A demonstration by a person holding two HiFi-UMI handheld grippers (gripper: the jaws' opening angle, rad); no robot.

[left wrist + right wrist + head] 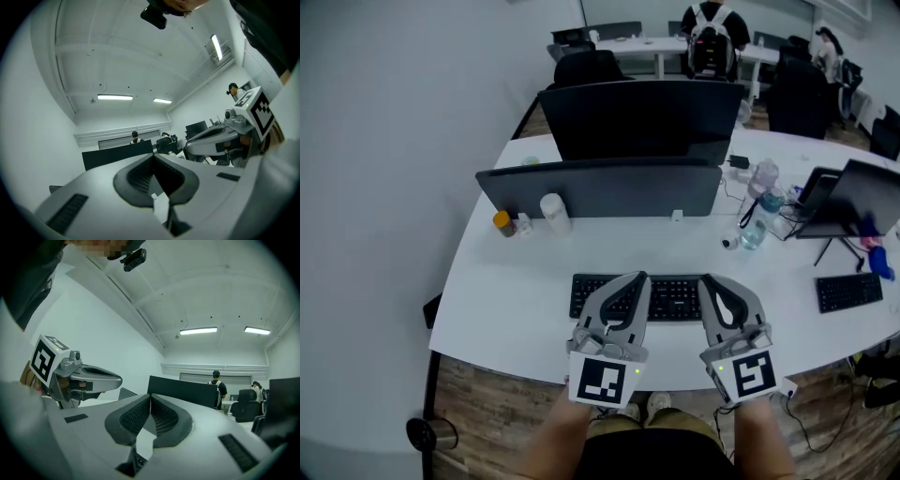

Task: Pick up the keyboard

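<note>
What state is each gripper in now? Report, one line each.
Left gripper: closed, fingers together, holding nothing.
Right gripper: closed, fingers together, holding nothing.

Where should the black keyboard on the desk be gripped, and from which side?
Take the keyboard by its two short ends, left gripper from the left, right gripper from the right. It lies flat, long and thin; a single grip would likely tip it. Both grippers are shut: open first.

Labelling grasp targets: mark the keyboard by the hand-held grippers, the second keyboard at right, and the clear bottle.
centre keyboard point(677, 298), head view: bare keys right of its middle.
second keyboard point(849, 292), head view: middle of its keys.
clear bottle point(753, 232), head view: its body.
</note>
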